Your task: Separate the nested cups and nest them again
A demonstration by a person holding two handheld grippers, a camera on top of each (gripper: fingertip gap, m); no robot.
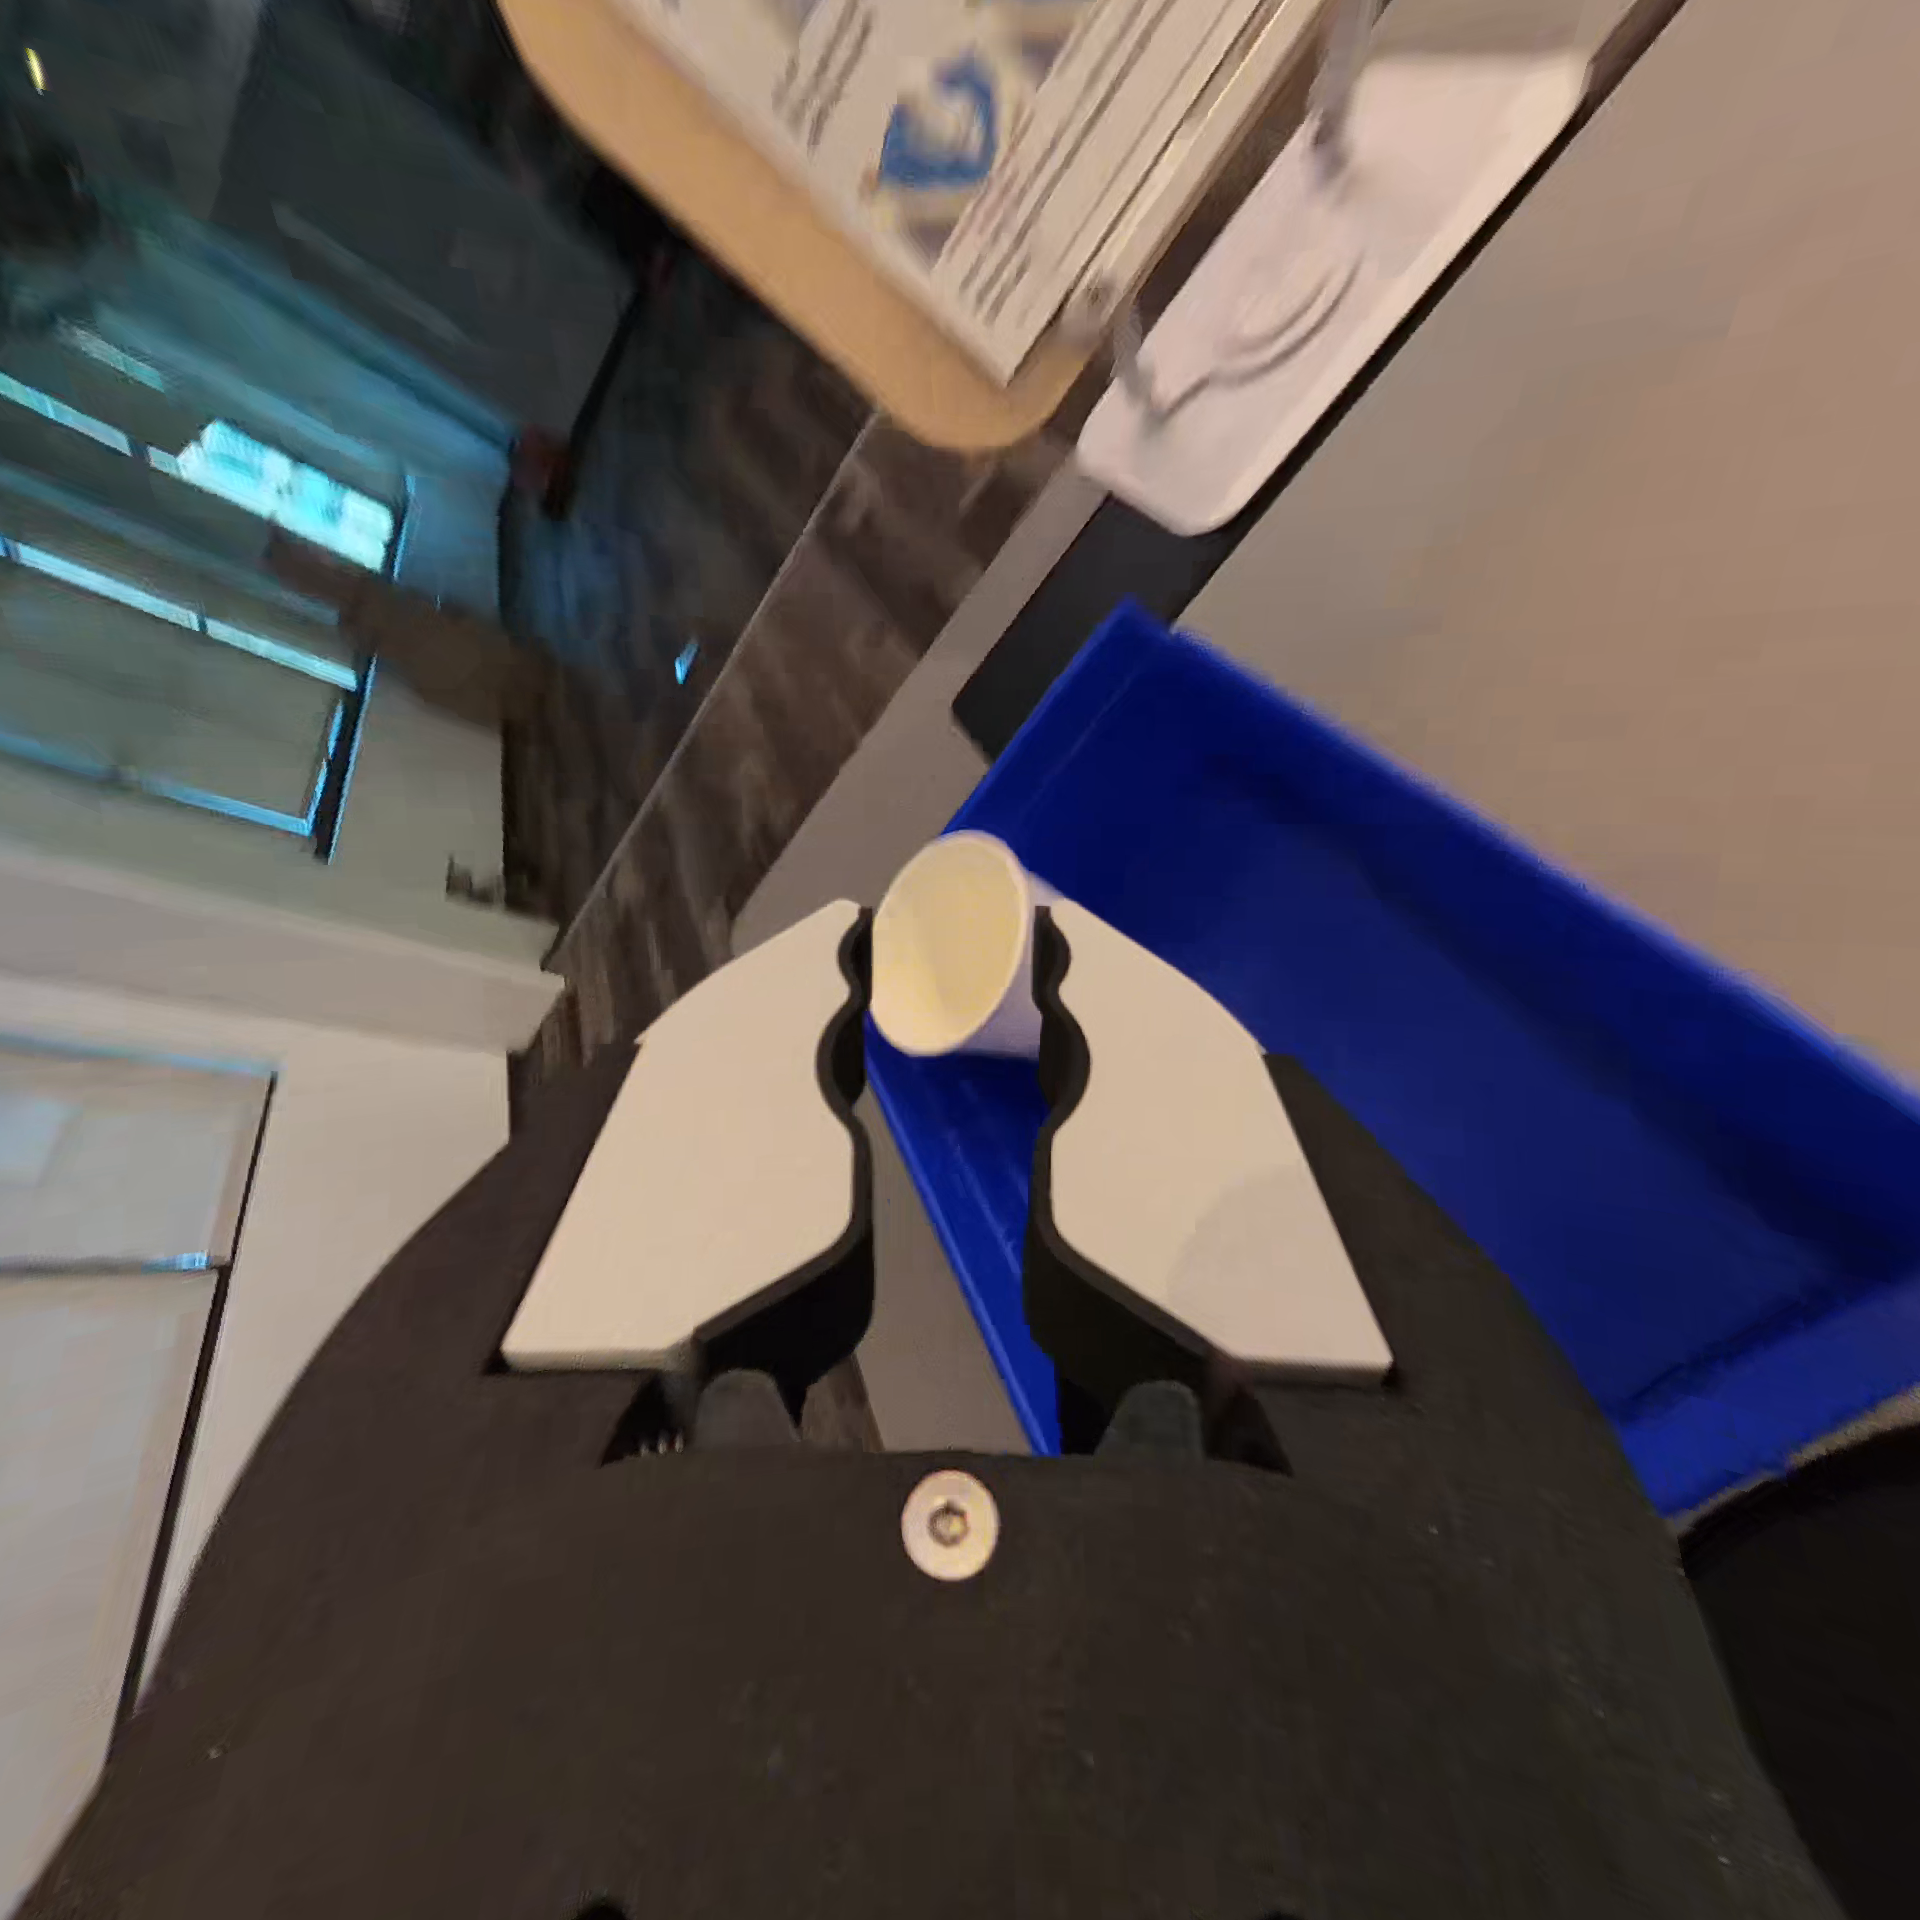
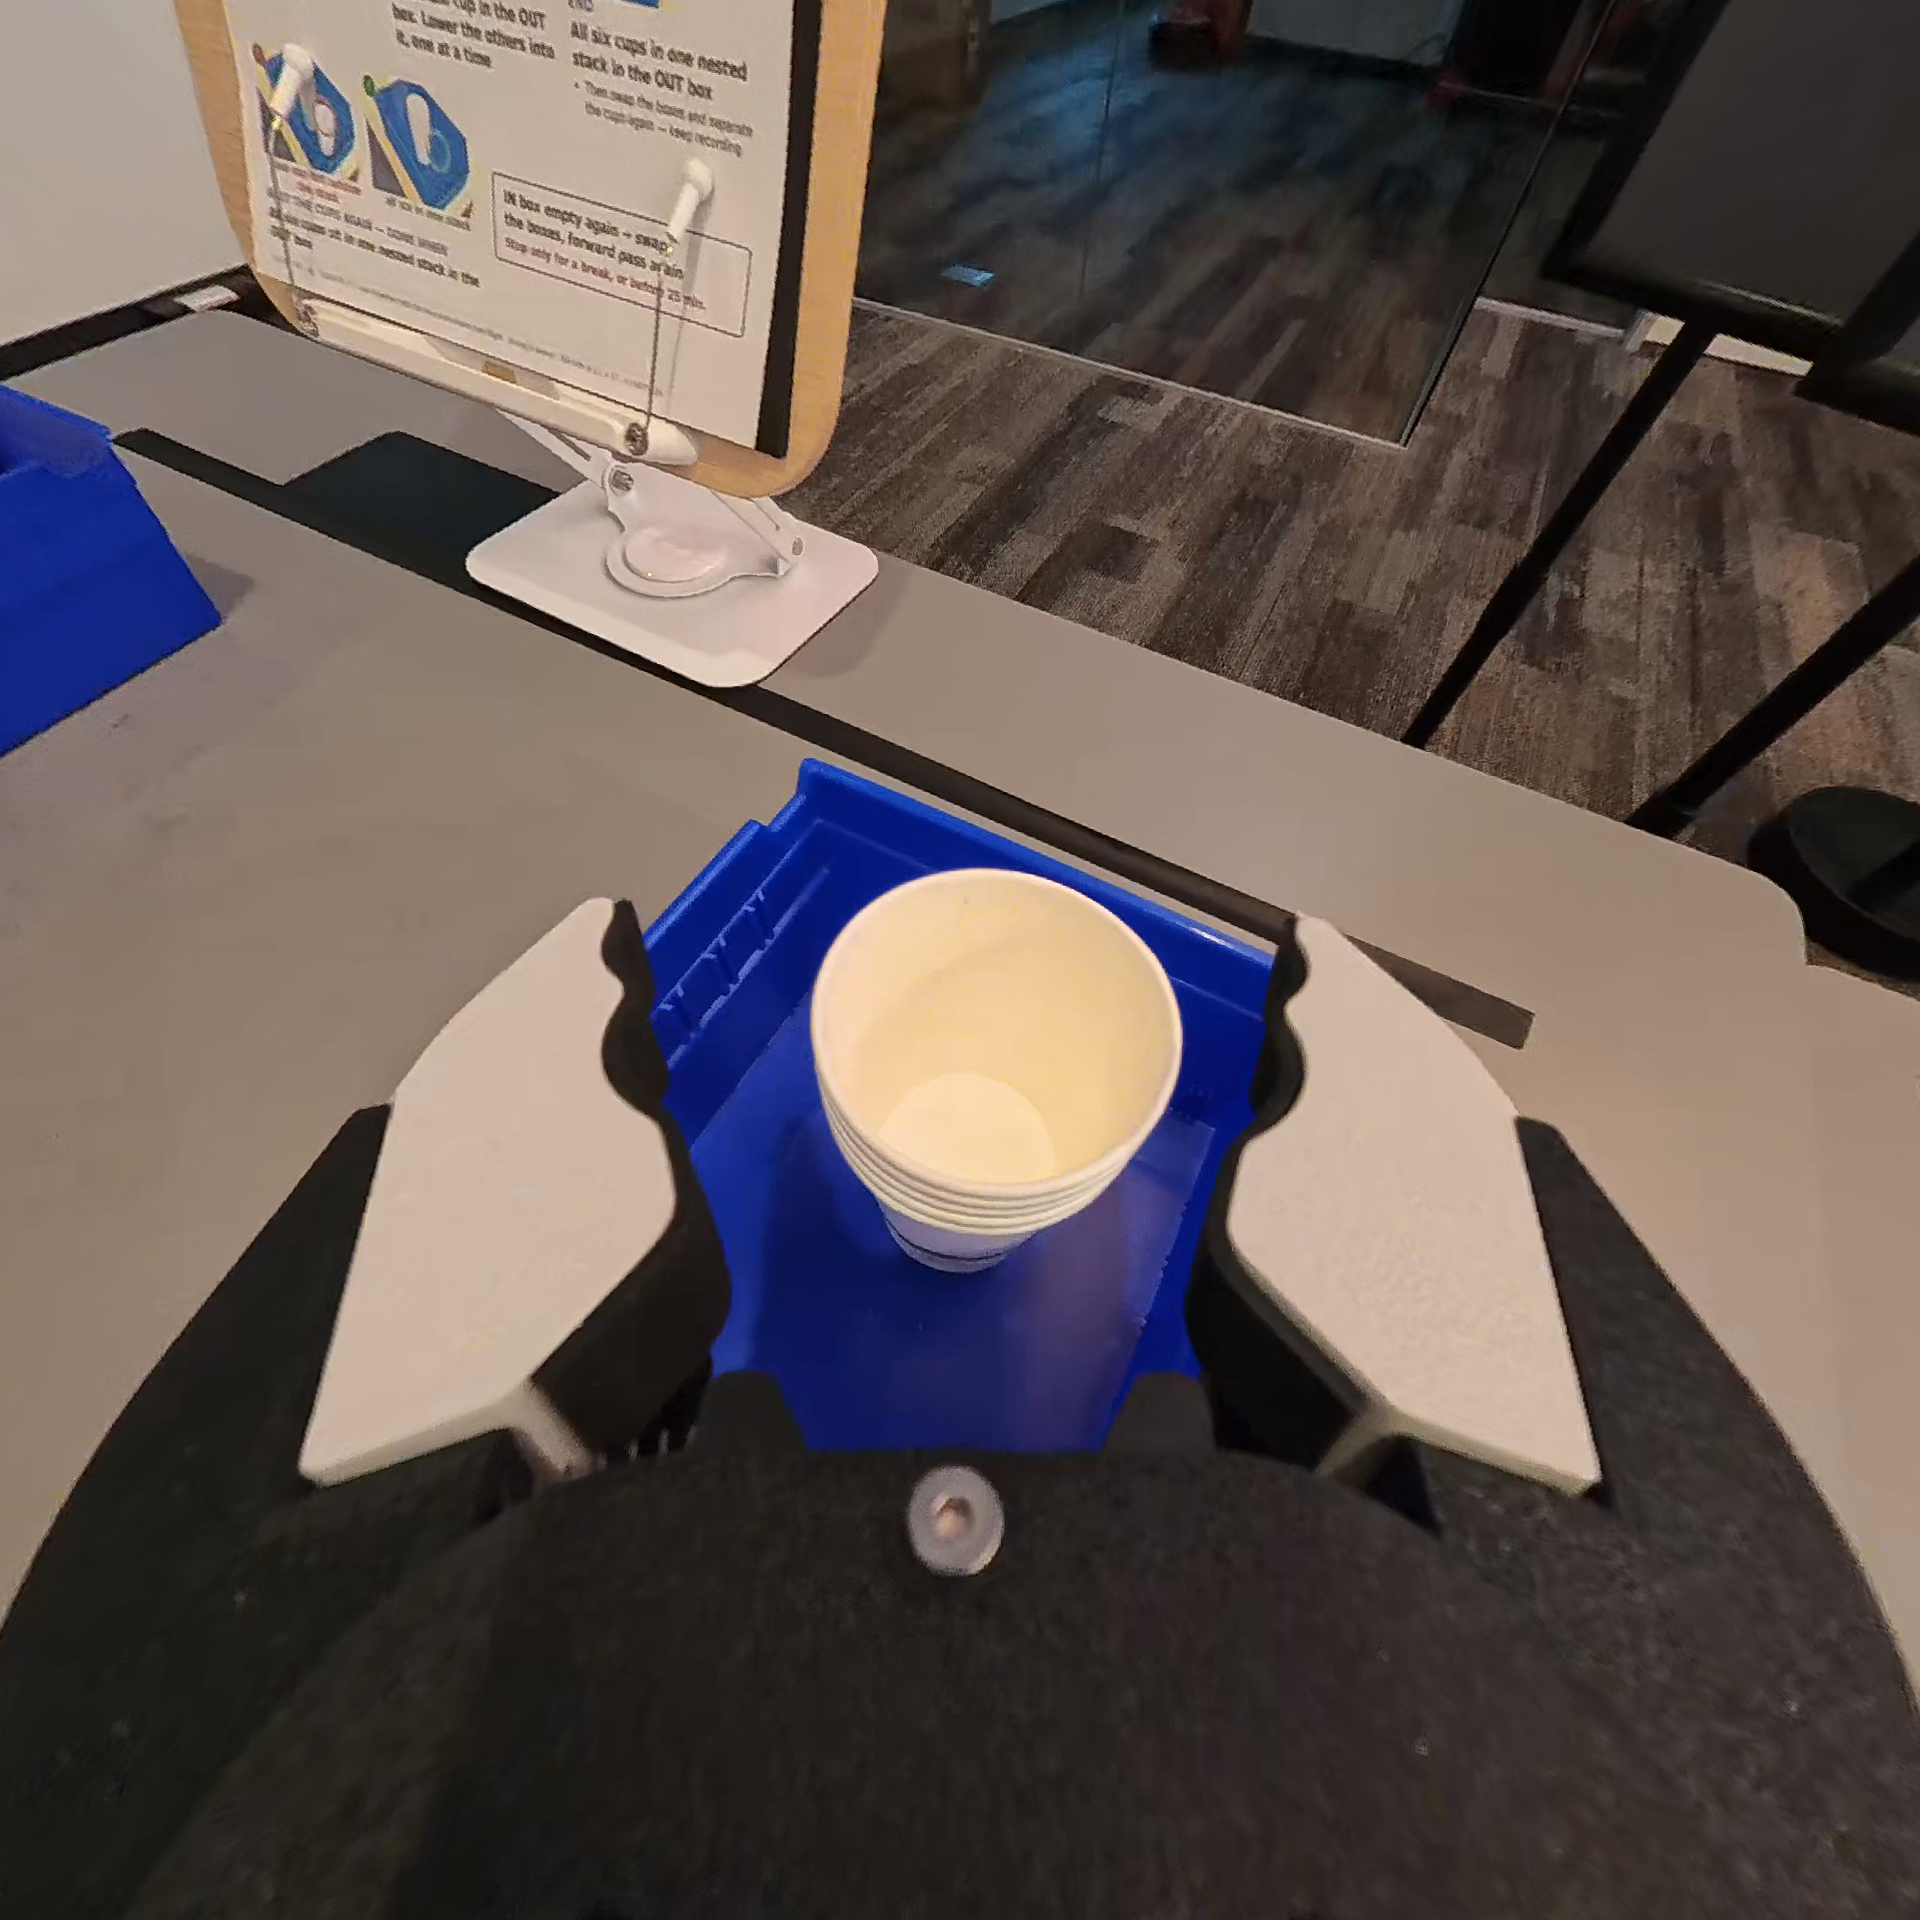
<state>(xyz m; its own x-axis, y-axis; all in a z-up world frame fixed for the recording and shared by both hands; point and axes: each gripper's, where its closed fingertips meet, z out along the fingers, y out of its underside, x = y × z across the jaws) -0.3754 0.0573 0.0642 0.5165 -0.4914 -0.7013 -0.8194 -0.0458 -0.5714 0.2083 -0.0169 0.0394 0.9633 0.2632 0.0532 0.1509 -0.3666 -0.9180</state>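
In the left wrist view my left gripper (image 1: 951, 940) is shut on a white paper cup (image 1: 951, 951), held sideways by its wall with its mouth toward the camera, above a blue bin (image 1: 1455, 987). The view is rolled and blurred. In the right wrist view my right gripper (image 2: 951, 961) is open and empty, its fingers on either side of a blue bin (image 2: 935, 1340). A nested stack of several white paper cups (image 2: 992, 1070) stands upright in that bin, between the fingers but apart from them.
A wood-framed instruction board on a white stand (image 2: 675, 582) sits at the back of the grey table (image 2: 364, 831); it also shows in the left wrist view (image 1: 1226, 353). A second blue bin (image 2: 73, 582) is at the far left. The table's far edge drops to a dark wood floor (image 2: 1247, 520).
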